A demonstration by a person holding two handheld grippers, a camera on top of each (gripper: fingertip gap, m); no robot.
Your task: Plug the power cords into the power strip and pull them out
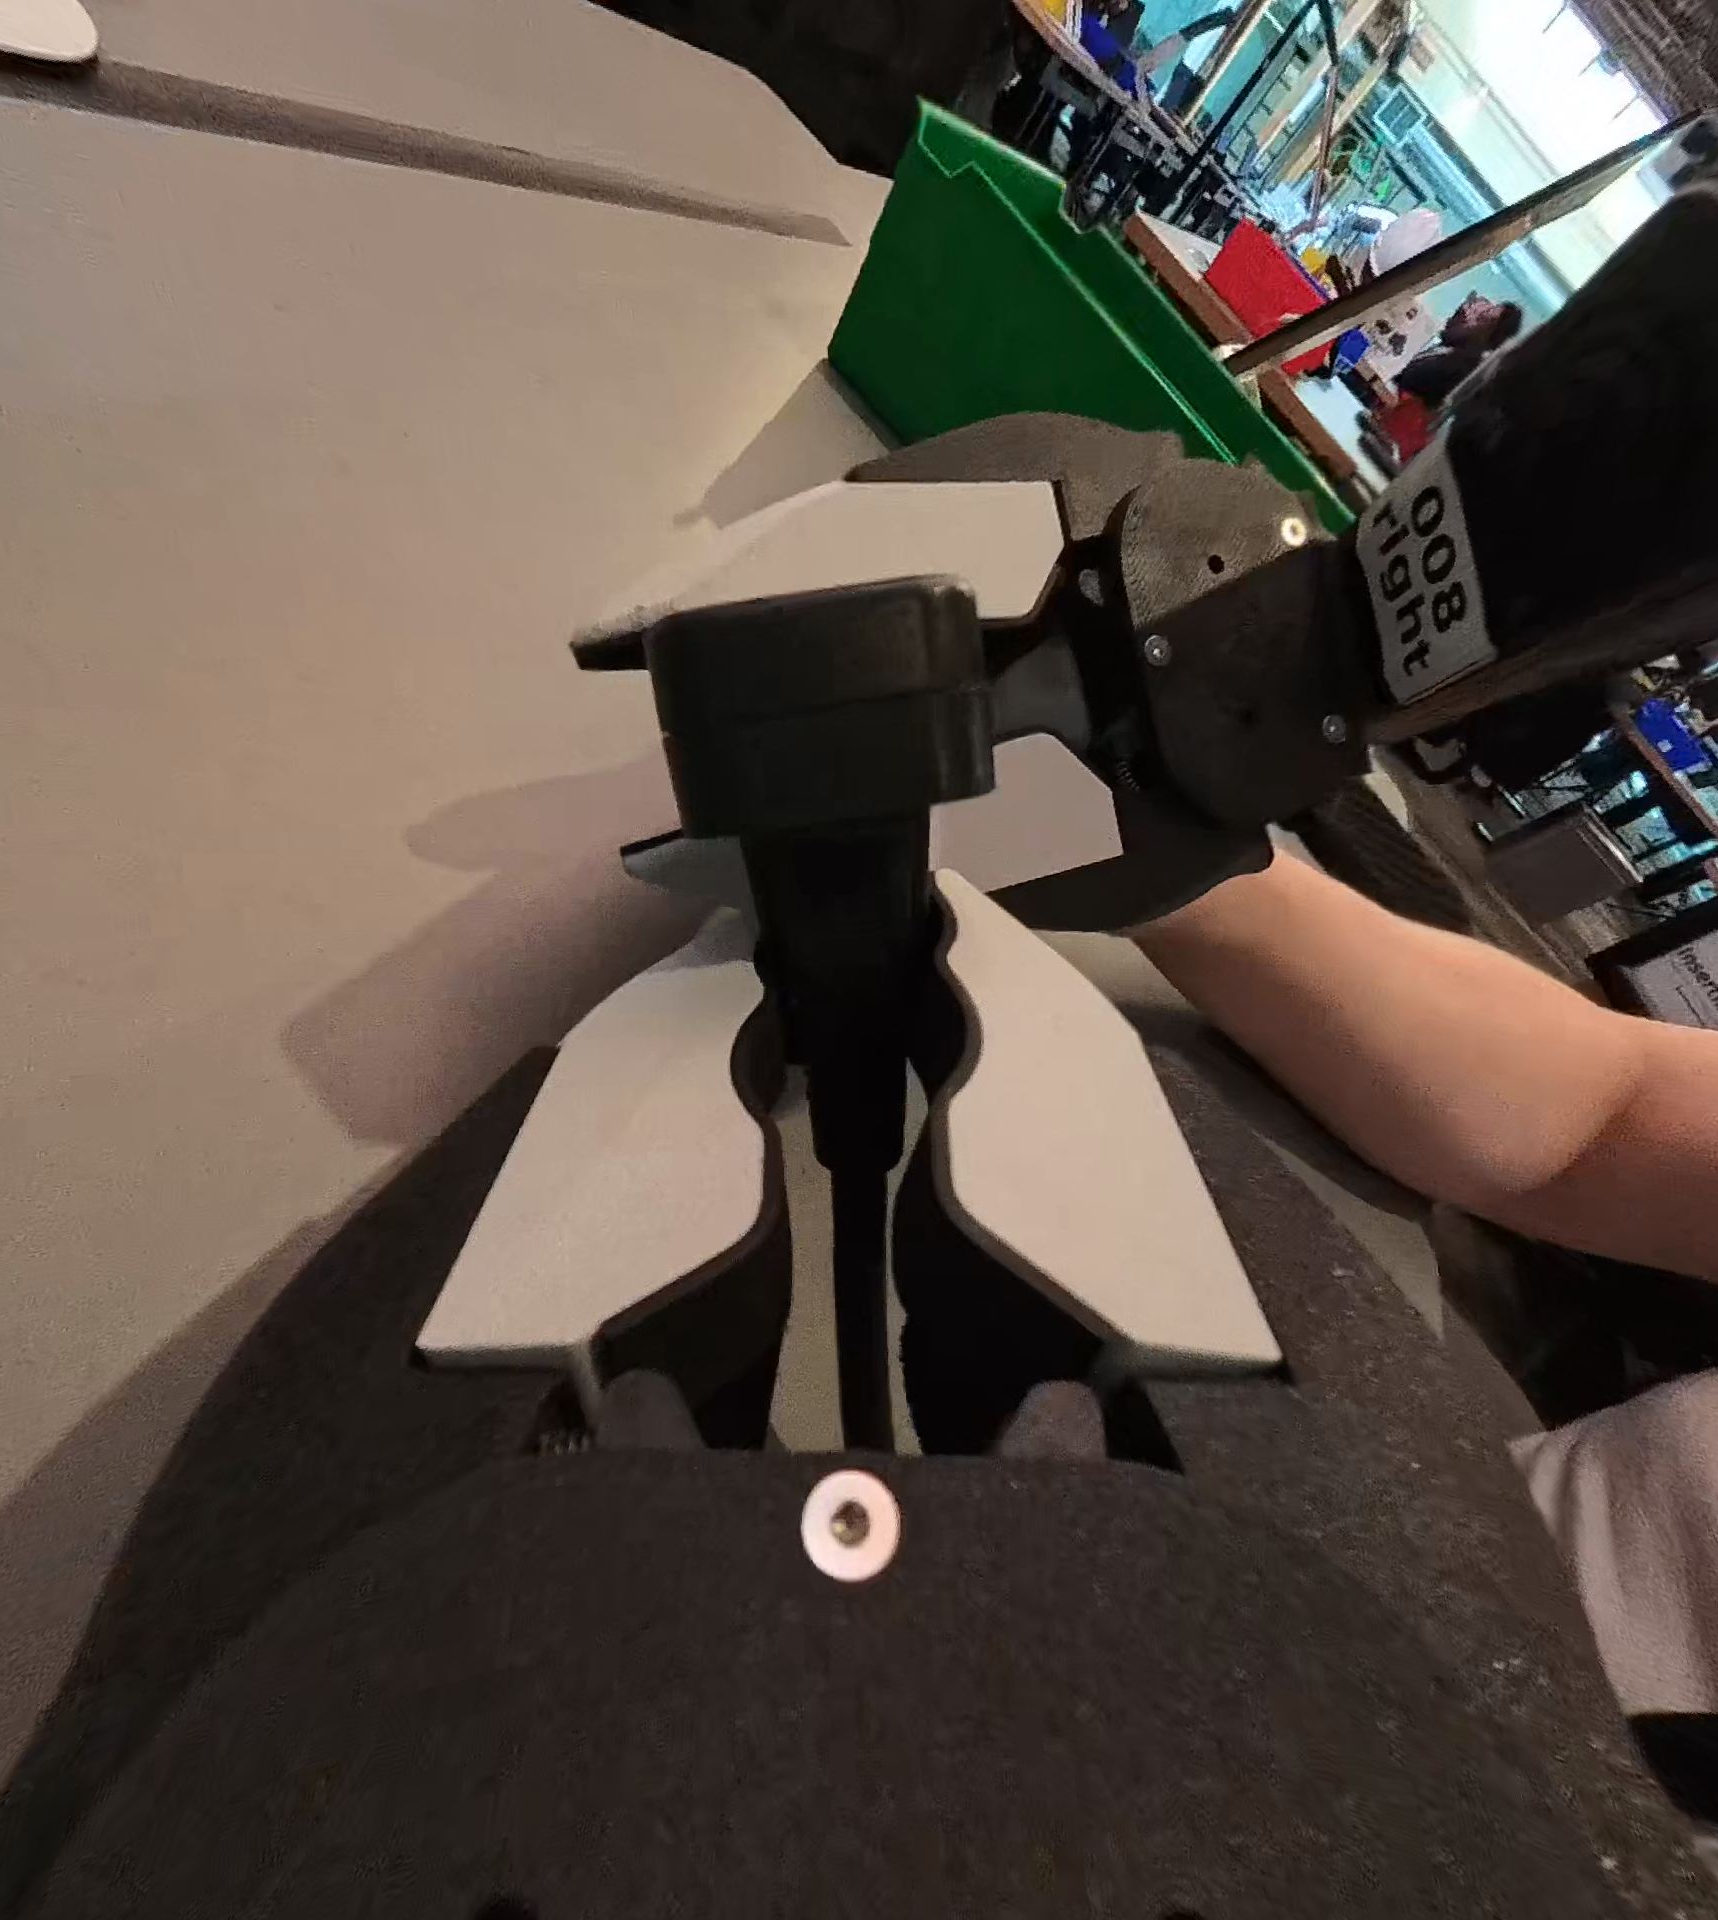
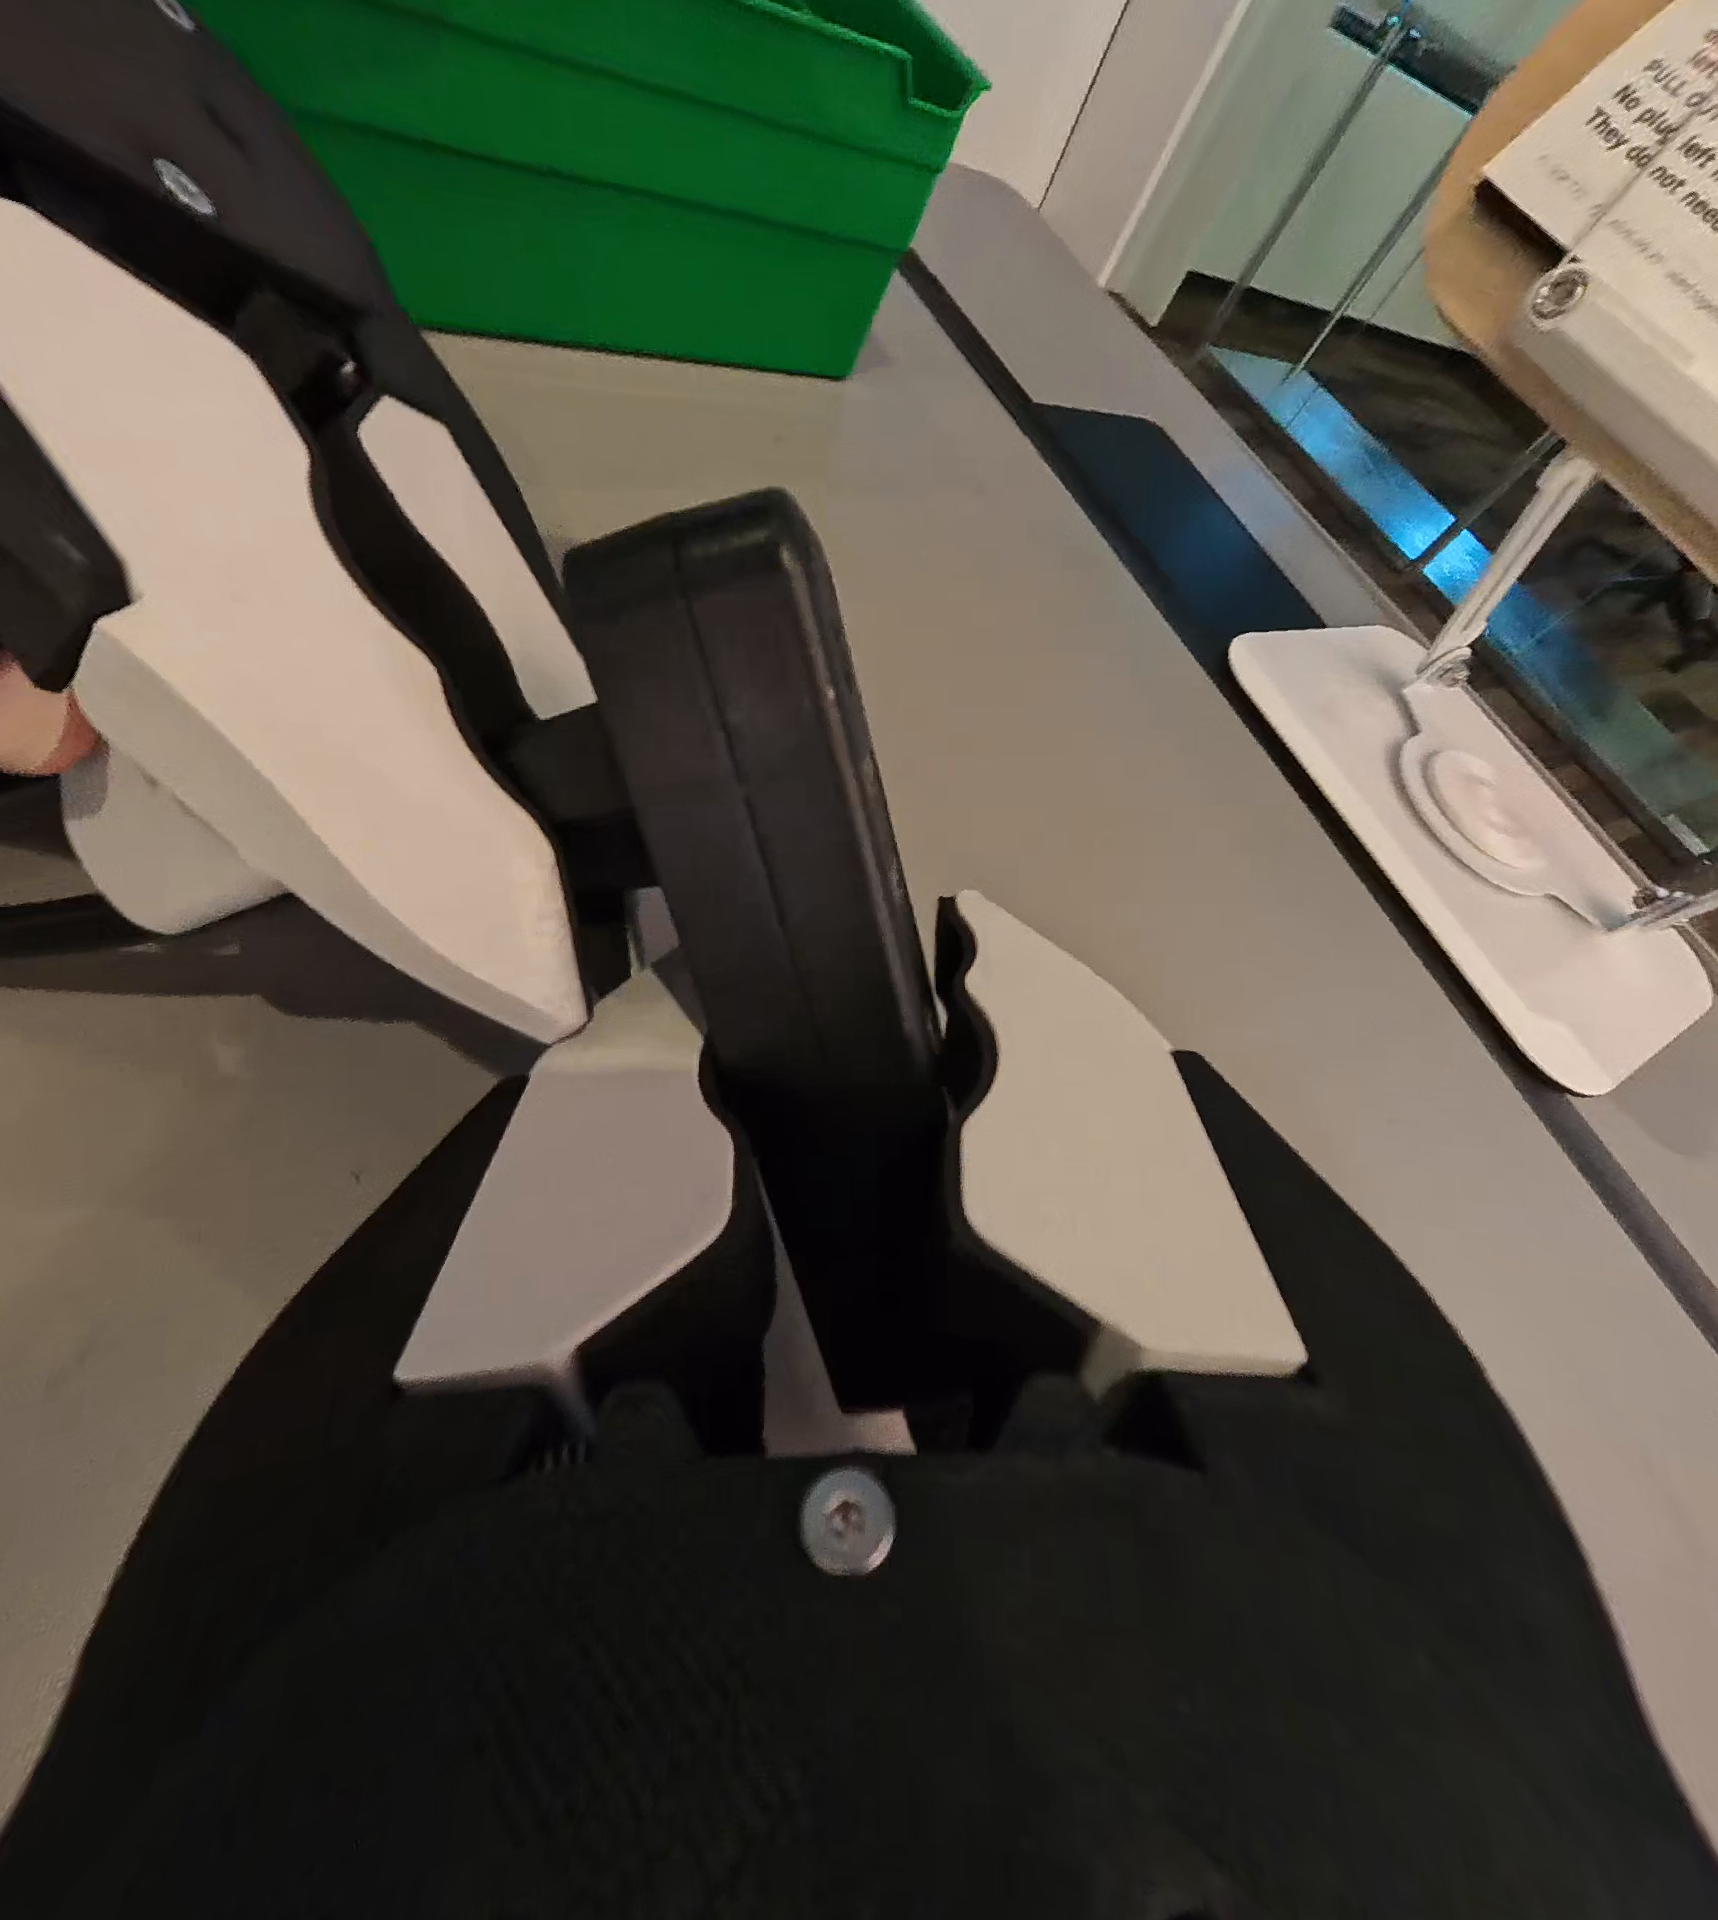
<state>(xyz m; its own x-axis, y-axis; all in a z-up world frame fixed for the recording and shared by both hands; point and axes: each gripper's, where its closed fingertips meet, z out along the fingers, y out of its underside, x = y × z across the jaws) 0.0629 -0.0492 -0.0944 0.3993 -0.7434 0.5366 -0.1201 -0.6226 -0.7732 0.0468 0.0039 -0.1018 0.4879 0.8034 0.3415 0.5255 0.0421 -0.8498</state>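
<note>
Plug sits frame centre, clamped by left gripper; right gripper is closed on power strip. Judgement: keep plug axis square w/ socket, brace strip, push or pull straight, no twist.

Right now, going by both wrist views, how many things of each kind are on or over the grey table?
Tongs: 2, the left tongs and the right tongs
Black power strip: 1
Black power cord: 1
Stack of green bins: 1
Clear sign stand: 1
Total: 6
</note>
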